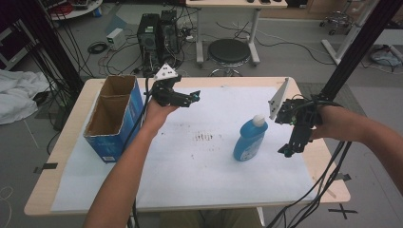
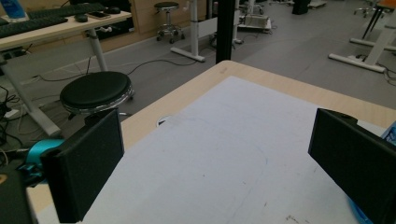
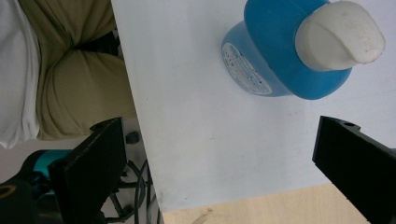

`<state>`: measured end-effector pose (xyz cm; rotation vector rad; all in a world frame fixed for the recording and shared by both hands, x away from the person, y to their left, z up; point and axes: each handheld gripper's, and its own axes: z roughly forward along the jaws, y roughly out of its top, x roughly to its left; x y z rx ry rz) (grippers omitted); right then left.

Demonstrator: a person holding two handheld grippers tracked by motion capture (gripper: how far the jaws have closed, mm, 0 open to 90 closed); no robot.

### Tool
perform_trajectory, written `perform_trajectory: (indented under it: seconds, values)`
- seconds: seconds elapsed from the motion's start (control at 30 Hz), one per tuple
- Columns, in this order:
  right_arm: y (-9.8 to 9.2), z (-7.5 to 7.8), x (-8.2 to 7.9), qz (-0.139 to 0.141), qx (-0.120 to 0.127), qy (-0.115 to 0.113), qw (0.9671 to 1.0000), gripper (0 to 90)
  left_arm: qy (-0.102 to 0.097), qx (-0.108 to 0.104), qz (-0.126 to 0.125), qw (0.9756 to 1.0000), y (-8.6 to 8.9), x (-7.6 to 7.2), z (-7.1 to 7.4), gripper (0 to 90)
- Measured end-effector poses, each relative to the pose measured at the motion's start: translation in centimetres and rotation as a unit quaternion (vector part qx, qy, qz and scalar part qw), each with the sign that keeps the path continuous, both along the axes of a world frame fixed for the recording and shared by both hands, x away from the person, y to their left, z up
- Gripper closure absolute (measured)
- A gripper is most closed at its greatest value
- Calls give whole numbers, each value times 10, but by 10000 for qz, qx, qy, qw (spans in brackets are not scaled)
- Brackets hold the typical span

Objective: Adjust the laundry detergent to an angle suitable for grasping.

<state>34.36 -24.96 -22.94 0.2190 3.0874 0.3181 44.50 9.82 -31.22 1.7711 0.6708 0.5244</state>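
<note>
A blue bottle [image 1: 250,140] with a white cap [image 1: 259,120] stands upright on the white sheet [image 1: 199,171], right of centre. My right gripper [image 1: 288,151] hangs to the right of the bottle, pointing down, apart from it and open. In the right gripper view the bottle [image 3: 275,51] and its cap [image 3: 341,35] lie beyond my right gripper [image 3: 222,140], whose jaws are spread with nothing between them. My left gripper [image 1: 192,97] is held above the back left of the sheet. It is open, and in its own view the left gripper [image 2: 217,140] frames bare sheet.
An open blue cardboard box [image 1: 111,118] stands at the table's left edge, beside the left forearm. A black stool [image 1: 229,51] and computer towers [image 1: 157,33] stand behind the table. The person's trousers [image 3: 70,70] lie past the sheet's near edge.
</note>
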Motion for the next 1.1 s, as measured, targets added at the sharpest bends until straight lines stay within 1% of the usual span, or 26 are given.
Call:
perform_trajectory:
  seconds: [0.03, 0.07, 0.1, 0.13, 0.27, 0.3, 0.33, 0.37, 0.43, 0.47, 0.5, 0.6, 0.67, 0.77, 0.9, 1.03, 1.1]
  values:
    - [0, 0, 0, -3, 8, -1, 10000, 23, -30, -46, 25, 10000, -1, -2, -1, 34]
    - [0, 0, 0, -3, 8, -1, 10000, 23, -30, -46, 25, 10000, -1, -2, -1, 34]
    - [0, 0, 0, -13, 18, -5, 10000, 23, -71, -116, 82, 9999, -3, -8, -3, 34]
    - [0, 0, -1, -19, 4, -10, 10000, 23, -64, -166, 102, 9998, -5, -10, -5, 34]
    - [-1, 0, -1, -6, 7, -12, 10000, 23, -124, -197, 163, 9996, -11, -21, -12, 34]
    - [-1, 0, -1, 14, 19, -6, 10000, 23, -171, -205, 151, 9995, -14, -27, -16, 34]
    - [-1, 0, -1, 15, 14, -4, 10000, 23, -171, -205, 151, 9995, -14, -27, -16, 34]
    - [-1, 0, -1, 15, 14, -4, 10000, 23, -180, -212, 152, 9995, -16, -30, -18, 34]
    - [-1, 0, 0, 5, 19, -1, 10000, 23, -192, -231, 103, 9995, -20, -37, -22, 34]
    - [-1, 0, -1, -16, -11, 5, 10000, 23, -206, -189, 76, 9996, -22, -41, -25, 34]
    - [-1, 0, -1, -21, -8, 4, 10000, 23, -221, -194, 62, 9995, -24, -44, -26, 34]
    - [0, 0, 0, 26, 6, -3, 10000, 23, -178, -314, -55, 9993, -31, -54, -34, 34]
    - [-1, 0, -1, 14, 6, -1, 10000, 23, -198, -323, -100, 9992, -36, -62, -40, 34]
    - [-1, 0, -1, 2, -17, 7, 10000, 23, -162, -401, -139, 9990, -42, -70, -48, 34]
    - [-1, 0, -2, 7, -13, -3, 10000, 23, -169, -472, -156, 9986, -50, -80, -54, 34]
    - [-1, 0, -1, 17, -11, -2, 10000, 23, -201, -436, -238, 9986, -60, -90, -59, 34]
    - [-1, 0, -1, 25, -16, -1, 10000, 23, -191, -456, -290, 9984, -68, -94, -62, 34]
